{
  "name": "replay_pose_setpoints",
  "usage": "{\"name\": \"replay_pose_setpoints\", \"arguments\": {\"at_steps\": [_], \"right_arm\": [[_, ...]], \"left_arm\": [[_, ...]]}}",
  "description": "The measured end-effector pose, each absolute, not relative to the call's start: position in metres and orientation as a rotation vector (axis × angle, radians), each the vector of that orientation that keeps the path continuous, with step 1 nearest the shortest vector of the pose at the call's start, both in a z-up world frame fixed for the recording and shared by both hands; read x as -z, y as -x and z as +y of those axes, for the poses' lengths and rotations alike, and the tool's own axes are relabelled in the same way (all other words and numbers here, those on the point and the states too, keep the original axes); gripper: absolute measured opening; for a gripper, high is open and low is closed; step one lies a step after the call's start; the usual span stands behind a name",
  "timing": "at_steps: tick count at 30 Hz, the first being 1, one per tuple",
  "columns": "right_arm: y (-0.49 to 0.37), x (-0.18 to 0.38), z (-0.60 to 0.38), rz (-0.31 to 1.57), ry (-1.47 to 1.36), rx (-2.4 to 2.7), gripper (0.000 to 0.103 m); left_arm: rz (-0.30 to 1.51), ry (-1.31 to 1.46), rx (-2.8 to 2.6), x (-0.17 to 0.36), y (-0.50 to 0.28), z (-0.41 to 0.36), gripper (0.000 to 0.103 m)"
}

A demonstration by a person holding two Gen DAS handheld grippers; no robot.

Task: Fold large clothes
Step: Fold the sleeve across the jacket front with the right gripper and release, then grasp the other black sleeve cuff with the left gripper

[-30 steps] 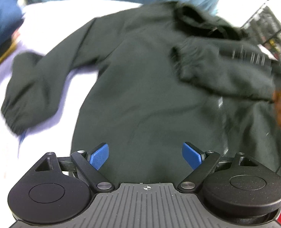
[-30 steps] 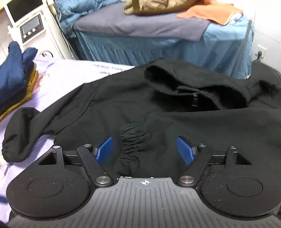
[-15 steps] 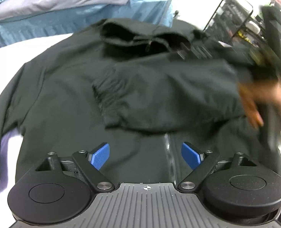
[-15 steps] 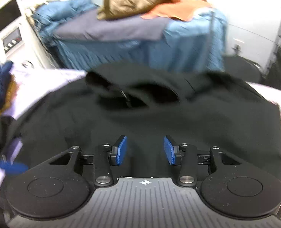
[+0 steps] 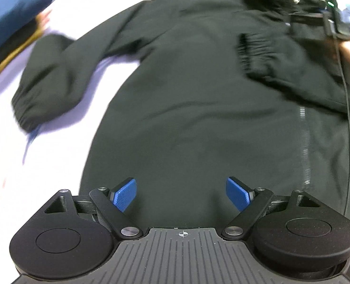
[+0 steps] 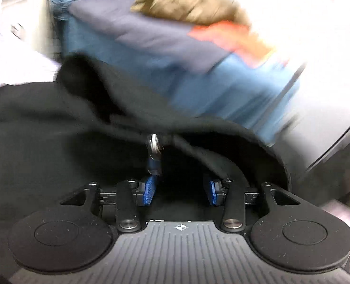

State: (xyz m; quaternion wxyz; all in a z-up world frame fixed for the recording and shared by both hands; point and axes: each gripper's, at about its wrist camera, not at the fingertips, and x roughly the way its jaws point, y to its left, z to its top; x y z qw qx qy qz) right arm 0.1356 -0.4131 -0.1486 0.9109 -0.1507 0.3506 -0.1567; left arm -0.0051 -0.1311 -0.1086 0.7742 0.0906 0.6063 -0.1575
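A black hooded jacket [image 5: 198, 108] lies spread on a white and lilac bed sheet [image 5: 33, 165]. Its left sleeve [image 5: 49, 80] stretches out to the left. Its right sleeve [image 5: 281, 66] is folded across the chest, cuff toward the middle. My left gripper [image 5: 181, 193] is open and empty above the jacket's lower body. My right gripper [image 6: 179, 191] is open over the hood and collar [image 6: 198, 146], with the metal zipper pull [image 6: 154, 146] just ahead of its left finger. The right wrist view is blurred.
A folded blue garment [image 5: 11, 11] lies at the far left. A bed with blue covers [image 6: 175, 71] carries a brown jacket [image 6: 189, 4] and an orange cloth [image 6: 224, 35]. A hand with a device and cable [image 5: 340, 23] shows at the far right.
My left gripper has swung back left, bringing the outstretched left sleeve into view. My right gripper has moved forward to the hood and opened somewhat wider.
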Motion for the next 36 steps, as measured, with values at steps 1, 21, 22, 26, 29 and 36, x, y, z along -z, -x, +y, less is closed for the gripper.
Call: {"name": "replay_pose_setpoints", "arguments": {"at_steps": [1, 21, 22, 26, 29, 36], "right_arm": [[-0.131, 0.148, -0.41, 0.657, 0.369, 0.376, 0.087], [-0.065, 0.085, -0.403, 0.862, -0.207, 0.248, 0.096], [-0.057, 0.081, -0.396, 0.866, -0.265, 0.229, 0.096], [-0.024, 0.071, -0.352, 0.871, -0.354, 0.171, 0.097], [0.003, 0.067, -0.313, 0.883, -0.351, 0.135, 0.097], [0.051, 0.065, -0.249, 0.954, -0.34, 0.085, 0.097]], "left_arm": [[1.32, -0.184, 0.329, 0.109, 0.006, -0.125, 0.103], [1.091, -0.186, 0.207, 0.109, -0.051, -0.04, 0.103], [1.073, -0.218, 0.204, 0.109, -0.052, -0.033, 0.103], [1.007, -0.432, 0.261, 0.118, -0.051, -0.016, 0.103], [0.884, -0.705, 0.294, 0.128, -0.042, -0.013, 0.103], [0.731, -1.107, 0.382, 0.182, -0.054, -0.025, 0.103]]}}
